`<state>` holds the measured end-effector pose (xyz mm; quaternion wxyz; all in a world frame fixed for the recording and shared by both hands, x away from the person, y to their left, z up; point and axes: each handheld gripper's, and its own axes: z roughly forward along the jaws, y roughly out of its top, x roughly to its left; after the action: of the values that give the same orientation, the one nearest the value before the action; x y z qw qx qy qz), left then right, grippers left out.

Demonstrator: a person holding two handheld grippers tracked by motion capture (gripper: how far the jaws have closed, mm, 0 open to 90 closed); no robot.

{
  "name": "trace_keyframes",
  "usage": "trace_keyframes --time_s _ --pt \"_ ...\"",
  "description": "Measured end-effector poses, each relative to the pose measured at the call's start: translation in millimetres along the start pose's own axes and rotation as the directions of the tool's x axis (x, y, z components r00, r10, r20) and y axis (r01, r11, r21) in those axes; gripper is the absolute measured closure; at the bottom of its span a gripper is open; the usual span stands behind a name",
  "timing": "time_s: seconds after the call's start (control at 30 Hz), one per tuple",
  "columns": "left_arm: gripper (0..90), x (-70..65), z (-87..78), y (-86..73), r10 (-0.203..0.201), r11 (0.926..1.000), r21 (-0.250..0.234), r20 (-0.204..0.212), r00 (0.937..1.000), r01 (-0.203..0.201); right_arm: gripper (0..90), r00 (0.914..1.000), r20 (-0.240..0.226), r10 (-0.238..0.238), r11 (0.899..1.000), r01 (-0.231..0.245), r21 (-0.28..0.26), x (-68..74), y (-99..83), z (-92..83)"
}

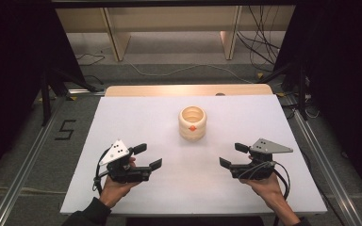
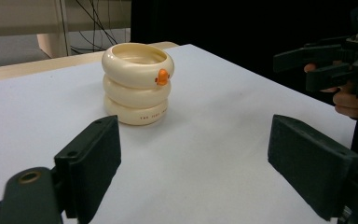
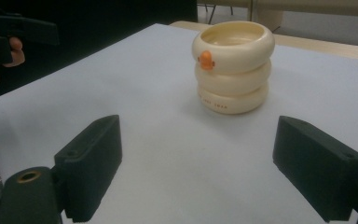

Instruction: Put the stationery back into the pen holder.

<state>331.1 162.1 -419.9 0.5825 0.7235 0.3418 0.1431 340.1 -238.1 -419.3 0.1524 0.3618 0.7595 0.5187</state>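
— Where is the cream ringed cup (image 1: 193, 123)?

— Upright on the white bench (image 1: 136, 117), centre of the high view, slightly above the middle, its orange knob (image 1: 193, 127) facing me.

— And your jaws?

— My left gripper (image 1: 146, 156) at lower left and right gripper (image 1: 231, 155) at lower right both gape wide, empty, well apart from the cup.

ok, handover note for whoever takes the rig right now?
Left gripper: jaws open, empty, held near the table's near left.
Right gripper: jaws open, empty, near right.
Cream ringed cup, with an orange knob on its top ring, stands upright mid-table on the white board, apart from both grippers.
Done: nothing gripped or touched.
Left: likely approach and grasp the cup.
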Motion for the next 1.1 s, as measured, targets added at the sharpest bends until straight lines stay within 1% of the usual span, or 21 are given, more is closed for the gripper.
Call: trace_keyframes --time_s 0.07,0.2,0.27,0.33,0.5,0.73,1.1 --pt "16.7 0.1 0.0 -0.1 0.006 0.9999 0.010 0.003 1.0000 -0.006 16.4 1.0000 0.001 -0.007 1.000 0.007 -0.002 1.7 -3.2 -1.0" --pt "16.7 -0.3 0.5 -0.2 0.007 0.9999 0.009 0.004 1.0000 -0.007 16.5 0.9999 0.002 -0.010 1.000 0.010 -0.005 4.2 -6.6 -4.0" --pt "16.7 -0.2 0.3 -0.1 0.007 0.9999 0.010 0.005 1.0000 -0.007 16.5 1.0000 0.007 0.000 1.000 0.000 -0.012 4.9 -8.1 -6.2" --pt "16.7 -0.1 0.6 -0.3 0.006 0.9999 0.009 0.005 1.0000 -0.006 16.5 0.9999 0.011 0.000 1.000 0.000 -0.022 4.8 -10.4 -8.0" --pt "16.7 -0.6 1.0 -0.4 0.007 0.9999 0.011 0.008 0.9999 -0.007 16.5 0.9999 0.017 0.003 1.000 -0.003 -0.021 3.4 -14.8 -9.4" --pt "16.7 -0.5 1.2 -0.5 0.006 0.9999 0.012 0.008 1.0000 -0.006 16.5 0.9995 0.026 0.016 1.000 -0.016 -0.027 0.8 -15.2 -9.8" --pt "16.7 -0.5 1.2 -0.5 0.007 0.9999 0.012 0.008 0.9999 -0.007 16.5 0.9995 0.029 0.012 0.999 -0.011 -0.033 0.7 -14.5 -10.2"
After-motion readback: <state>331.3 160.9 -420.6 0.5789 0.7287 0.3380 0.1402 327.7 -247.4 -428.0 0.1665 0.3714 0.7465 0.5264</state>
